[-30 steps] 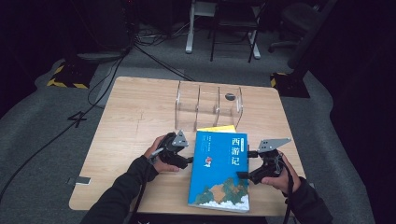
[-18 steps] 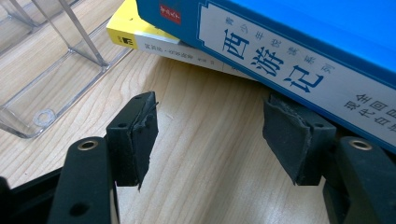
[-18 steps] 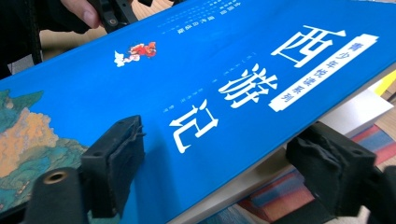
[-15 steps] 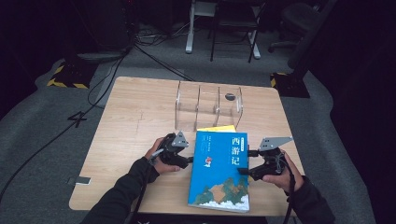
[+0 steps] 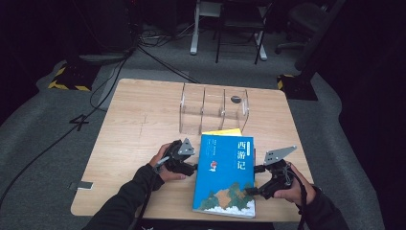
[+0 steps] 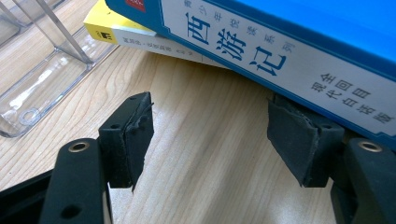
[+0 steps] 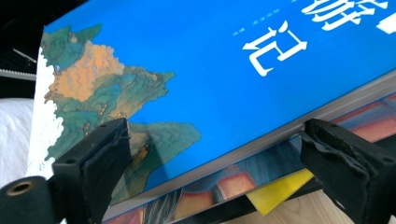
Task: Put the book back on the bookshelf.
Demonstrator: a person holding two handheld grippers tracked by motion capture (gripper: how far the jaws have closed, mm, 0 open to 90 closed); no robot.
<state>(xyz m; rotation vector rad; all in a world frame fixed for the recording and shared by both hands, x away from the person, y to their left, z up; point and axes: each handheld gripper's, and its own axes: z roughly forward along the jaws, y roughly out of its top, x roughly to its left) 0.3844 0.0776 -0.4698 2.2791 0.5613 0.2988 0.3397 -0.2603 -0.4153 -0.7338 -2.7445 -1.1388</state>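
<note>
Flanking the blue book (image 5: 225,175), which runs lengthwise away from the person, both spread grippers face its long edges: left gripper (image 5: 190,168) at the spine, right gripper (image 5: 253,180) straddling the page edge without pinching, jaws just reopening.

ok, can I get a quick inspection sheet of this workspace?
Surface: wooden table, bare around the job's things.
Job's things: blue book on top of a stack, with a colourful book and a yellow book under it; clear rack behind the stack.
Clutter: nothing seen.
Grippers: left claw open at the blue book's spine, one jaw tucked under it, jaws just been closing a little; right claw open, jaws just been opening, with the blue book's page edge between them.
Cables: black cables on the floor beyond the table.
Surroundings: grey carpet, chair legs, dark room.
</note>
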